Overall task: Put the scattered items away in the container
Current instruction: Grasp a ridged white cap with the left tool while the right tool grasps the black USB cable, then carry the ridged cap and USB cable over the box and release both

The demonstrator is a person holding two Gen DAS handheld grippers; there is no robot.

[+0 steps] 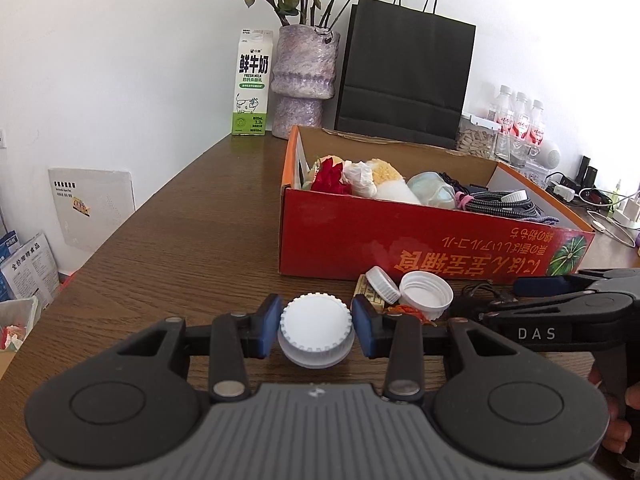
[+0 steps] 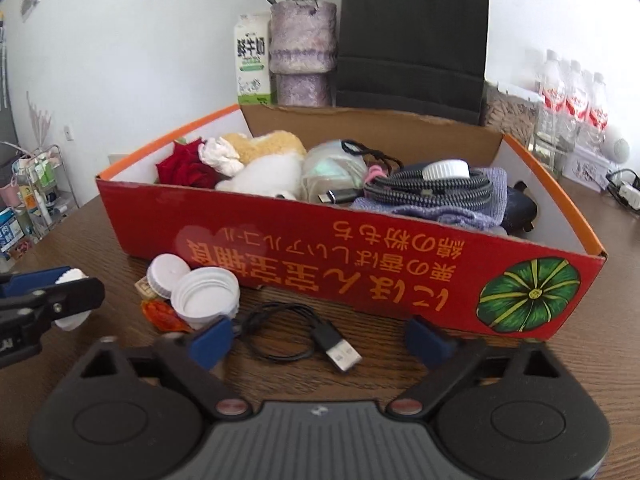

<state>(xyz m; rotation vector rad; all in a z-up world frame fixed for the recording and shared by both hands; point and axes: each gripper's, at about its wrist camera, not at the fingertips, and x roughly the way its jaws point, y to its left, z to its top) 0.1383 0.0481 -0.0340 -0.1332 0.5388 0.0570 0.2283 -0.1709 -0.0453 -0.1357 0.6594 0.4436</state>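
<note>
My left gripper (image 1: 316, 320) is shut on a white ribbed bottle cap (image 1: 316, 330), held just above the wooden table in front of the red cardboard box (image 1: 400, 240). The box holds a red rose, plush toys, a mask, a braided cable and a cloth. In the right wrist view my right gripper (image 2: 320, 336) stands open around a black USB cable (image 2: 280, 320) lying on the table; its pads do not touch it. Two more white caps (image 2: 168, 274) (image 2: 204, 294) and an orange wrapper (image 2: 160, 312) lie by the box's front wall. The left gripper (image 2: 60, 292) shows at the left edge.
Behind the box stand a milk carton (image 1: 250, 84), a purple vase (image 1: 304, 80) with dried roses and a black paper bag (image 1: 404, 68). Water bottles (image 1: 520, 120) and chargers with cords (image 1: 600, 200) crowd the far right. The table edge runs along the left.
</note>
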